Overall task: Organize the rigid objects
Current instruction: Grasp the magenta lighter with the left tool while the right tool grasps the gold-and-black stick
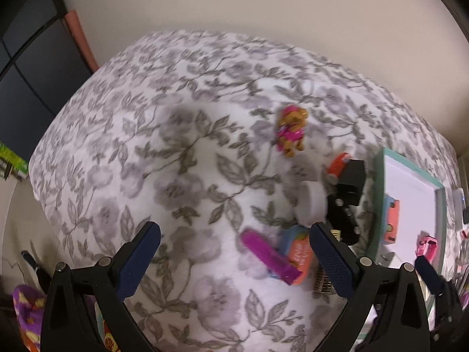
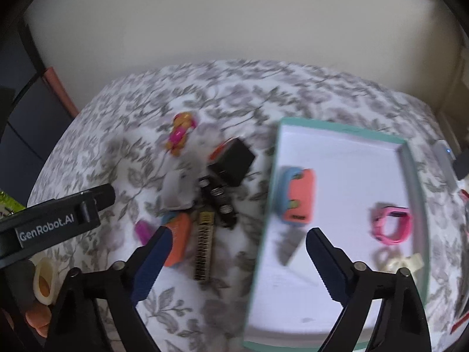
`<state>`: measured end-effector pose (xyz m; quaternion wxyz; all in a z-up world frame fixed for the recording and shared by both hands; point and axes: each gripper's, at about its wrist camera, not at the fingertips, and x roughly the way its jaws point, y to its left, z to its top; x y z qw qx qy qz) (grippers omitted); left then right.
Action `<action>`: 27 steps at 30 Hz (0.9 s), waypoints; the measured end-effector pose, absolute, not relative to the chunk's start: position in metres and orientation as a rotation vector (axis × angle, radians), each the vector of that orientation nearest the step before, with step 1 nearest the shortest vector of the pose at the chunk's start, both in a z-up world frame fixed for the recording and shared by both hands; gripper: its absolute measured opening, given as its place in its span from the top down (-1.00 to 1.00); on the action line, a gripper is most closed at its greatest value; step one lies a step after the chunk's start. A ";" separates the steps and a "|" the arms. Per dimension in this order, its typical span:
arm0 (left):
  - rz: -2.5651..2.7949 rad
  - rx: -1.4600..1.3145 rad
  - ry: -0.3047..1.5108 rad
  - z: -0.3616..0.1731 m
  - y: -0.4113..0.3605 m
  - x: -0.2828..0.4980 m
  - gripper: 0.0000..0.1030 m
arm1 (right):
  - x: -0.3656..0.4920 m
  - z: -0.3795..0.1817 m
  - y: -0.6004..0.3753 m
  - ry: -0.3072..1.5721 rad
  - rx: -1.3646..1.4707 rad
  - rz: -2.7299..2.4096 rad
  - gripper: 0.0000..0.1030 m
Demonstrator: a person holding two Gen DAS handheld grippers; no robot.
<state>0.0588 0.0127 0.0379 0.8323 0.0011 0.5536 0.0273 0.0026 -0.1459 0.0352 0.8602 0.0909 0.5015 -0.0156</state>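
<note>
Left gripper (image 1: 234,261): I've got it spread wide, nothing between the fingers, hovering over the floral bedcover (image 1: 176,146).
Purple bar (image 1: 268,256): left of the tray, lying beside an orange-and-blue toy (image 1: 299,252); its long axis runs diagonally, far end toward the left, near end toward my right finger.
Pile: dog figure (image 1: 290,130) farthest out, then a white piece (image 1: 312,202), a black block (image 1: 350,182) and black cylinders, all left of the tray.
Comb (image 2: 204,246): dark, long axis pointing away from me, just left of the tray.
Nearer hand: I judge the left one, since the bar sits just inside its right finger; a small shift right would centre it.
Right gripper (image 2: 236,259): also spread wide and empty, straddling the tray's left wall.
Tray (image 2: 410,176): teal rim, white floor; it already holds an orange-and-blue car (image 2: 297,195) by the left wall and a pink watch (image 2: 391,224) toward the right.
Blur: both views are smeared, so fine detail is uncertain.
</note>
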 end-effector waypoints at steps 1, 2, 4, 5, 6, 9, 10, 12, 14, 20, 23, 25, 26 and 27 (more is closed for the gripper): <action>0.060 -0.006 1.189 0.034 0.015 0.061 -0.97 | 0.005 0.031 -0.143 1.064 0.188 -0.024 -0.68; 0.058 -0.012 1.208 0.029 0.017 0.062 -0.97 | 0.007 0.026 -0.138 1.079 0.182 -0.016 -0.63; 0.057 -0.016 1.240 0.021 0.018 0.066 -0.97 | 0.011 0.018 -0.132 1.104 0.169 -0.007 -0.57; 0.058 -0.015 1.253 0.017 0.019 0.067 -0.97 | 0.013 0.013 -0.129 1.117 0.164 -0.002 -0.55; 0.059 -0.015 1.267 0.013 0.019 0.068 -0.97 | 0.013 0.011 -0.128 1.124 0.162 0.000 -0.50; 0.055 -0.048 1.321 -0.002 0.021 0.072 -0.96 | 0.016 0.004 -0.123 1.141 0.159 0.011 -0.48; 0.050 -0.069 1.340 -0.007 0.022 0.073 -0.96 | 0.017 0.003 -0.122 1.146 0.155 0.012 -0.48; 0.045 -0.100 1.368 -0.016 0.023 0.076 -0.96 | 0.018 -0.001 -0.120 1.154 0.146 0.013 -0.48; 0.041 -0.130 1.392 -0.025 0.025 0.078 -0.96 | 0.019 -0.003 -0.120 1.163 0.143 0.015 -0.48; 0.057 -0.088 1.437 -0.048 0.019 0.081 -0.96 | 0.019 -0.008 -0.121 1.179 0.133 0.014 -0.48; 0.052 -0.065 1.455 -0.053 0.017 0.078 -0.96 | 0.020 -0.012 -0.121 1.196 0.132 0.009 -0.48; 0.069 -0.034 1.464 -0.055 0.017 0.076 -0.96 | 0.020 -0.014 -0.122 1.204 0.129 0.008 -0.48; 0.081 -0.012 1.469 -0.057 0.017 0.074 -0.96 | 0.020 -0.015 -0.122 1.205 0.128 0.010 -0.47; 0.089 0.004 1.476 -0.059 0.019 0.072 -0.96 | 0.019 -0.015 -0.122 1.206 0.128 0.012 -0.46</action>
